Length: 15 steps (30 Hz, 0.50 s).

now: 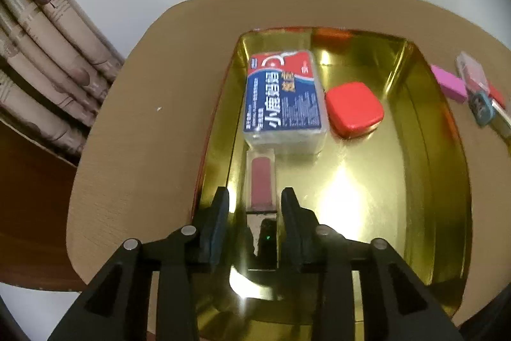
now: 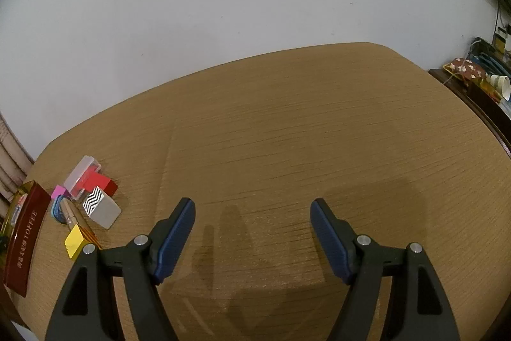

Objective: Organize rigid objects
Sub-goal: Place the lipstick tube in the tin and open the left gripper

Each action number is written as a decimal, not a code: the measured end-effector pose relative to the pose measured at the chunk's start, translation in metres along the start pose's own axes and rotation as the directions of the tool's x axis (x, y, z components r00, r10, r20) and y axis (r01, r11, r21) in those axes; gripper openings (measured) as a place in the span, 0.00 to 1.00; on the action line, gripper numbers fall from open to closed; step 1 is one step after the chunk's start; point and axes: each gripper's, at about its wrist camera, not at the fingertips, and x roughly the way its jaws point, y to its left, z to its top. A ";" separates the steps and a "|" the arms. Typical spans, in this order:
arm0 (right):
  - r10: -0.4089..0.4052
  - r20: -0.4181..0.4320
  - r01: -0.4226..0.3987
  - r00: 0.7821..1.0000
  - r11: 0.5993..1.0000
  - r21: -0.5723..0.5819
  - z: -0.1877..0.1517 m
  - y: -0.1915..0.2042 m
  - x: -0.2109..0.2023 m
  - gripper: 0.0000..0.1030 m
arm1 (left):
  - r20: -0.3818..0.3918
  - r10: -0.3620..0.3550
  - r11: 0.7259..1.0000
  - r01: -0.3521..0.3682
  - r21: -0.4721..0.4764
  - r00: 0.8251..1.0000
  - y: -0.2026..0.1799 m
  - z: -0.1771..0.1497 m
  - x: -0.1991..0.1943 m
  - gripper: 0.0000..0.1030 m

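Observation:
In the left wrist view a gold-lined tin (image 1: 424, 168) holds a red-and-blue labelled clear box (image 1: 284, 98), a red rounded case (image 1: 354, 109) and a clear slim case with a red insert (image 1: 262, 184). My left gripper (image 1: 255, 197) is over the tin's near left part, its jaws apart on either side of the slim case, not touching it. My right gripper (image 2: 252, 210) is open and empty over bare table. The tin's dark red "TOFFEE" side (image 2: 22, 235) shows at far left in the right wrist view.
Loose items lie beside the tin: a pink block (image 1: 448, 83), a clear case (image 2: 81, 178), a red block (image 2: 99, 181), a zigzag-patterned grey box (image 2: 100, 206), a yellow block (image 2: 76, 240), a blue item (image 2: 57, 210). Curtain (image 1: 41, 59) at left; cluttered side furniture (image 2: 479, 85) at right.

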 end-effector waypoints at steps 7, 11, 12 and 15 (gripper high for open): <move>0.052 0.013 -0.052 0.999 0.998 -0.032 -0.004 0.005 -0.003 0.74 | 0.209 0.012 0.998 0.000 -0.058 0.978 -0.013 -0.023 -0.074 0.54; 0.173 -0.061 -0.181 0.983 0.964 -0.196 -0.008 0.033 -0.003 0.74 | 0.278 -0.027 0.987 0.070 -0.147 0.960 -0.034 -0.059 -0.115 0.66; 0.200 -0.083 -0.214 0.976 0.948 -0.237 -0.011 0.042 -0.006 0.74 | 0.286 -0.048 0.982 0.098 -0.161 0.957 -0.039 -0.069 -0.122 0.66; 0.324 -0.161 -0.359 0.932 0.880 -0.311 -0.022 0.072 -0.020 0.74 | 0.299 -0.118 0.957 0.188 -0.220 0.947 -0.054 -0.105 -0.134 0.76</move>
